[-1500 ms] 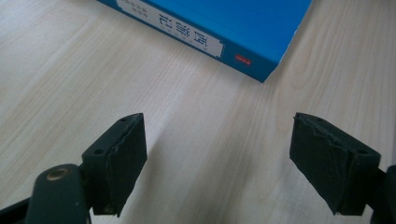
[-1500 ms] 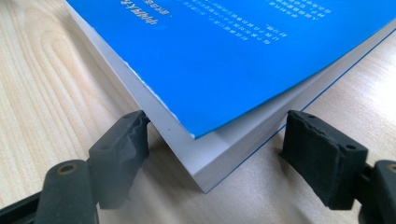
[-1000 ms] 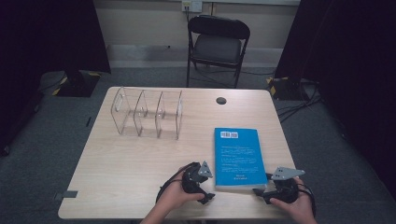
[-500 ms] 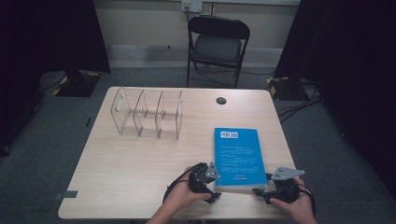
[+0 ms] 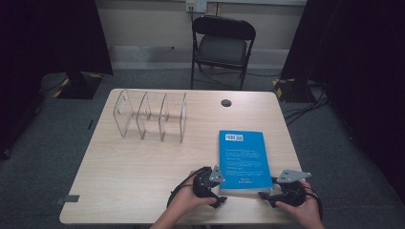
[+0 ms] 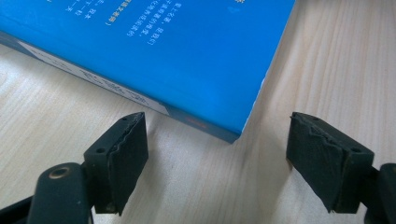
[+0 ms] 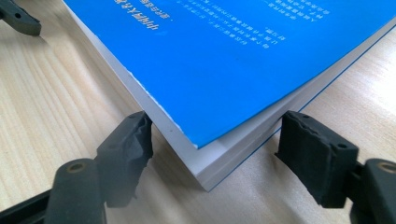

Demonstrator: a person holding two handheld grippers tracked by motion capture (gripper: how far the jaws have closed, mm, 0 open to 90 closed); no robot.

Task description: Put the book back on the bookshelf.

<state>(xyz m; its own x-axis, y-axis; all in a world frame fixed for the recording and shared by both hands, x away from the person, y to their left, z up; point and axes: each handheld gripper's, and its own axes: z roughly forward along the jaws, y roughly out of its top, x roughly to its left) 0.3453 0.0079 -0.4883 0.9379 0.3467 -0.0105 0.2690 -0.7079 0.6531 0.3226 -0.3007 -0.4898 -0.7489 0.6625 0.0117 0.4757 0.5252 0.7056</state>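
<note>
blue book (image 5: 242,160) lay flat at table's (image 5: 143,191) near right edge, far part cut off in gripper views | left gripper (image 6: 217,161) spread before its corner | right gripper (image 7: 215,156) closing, corner between pads, contact unclear

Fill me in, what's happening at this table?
A person holds a gripper in each hand at the near edge of a blue book lying flat on the wooden table. The left gripper is open, its jaws either side of the book's near left corner without touching it. The right gripper straddles the near right corner and has just been closing, with its pads close to the page edges but not clamped. A clear acrylic divider rack stands farther back, unused.
</note>
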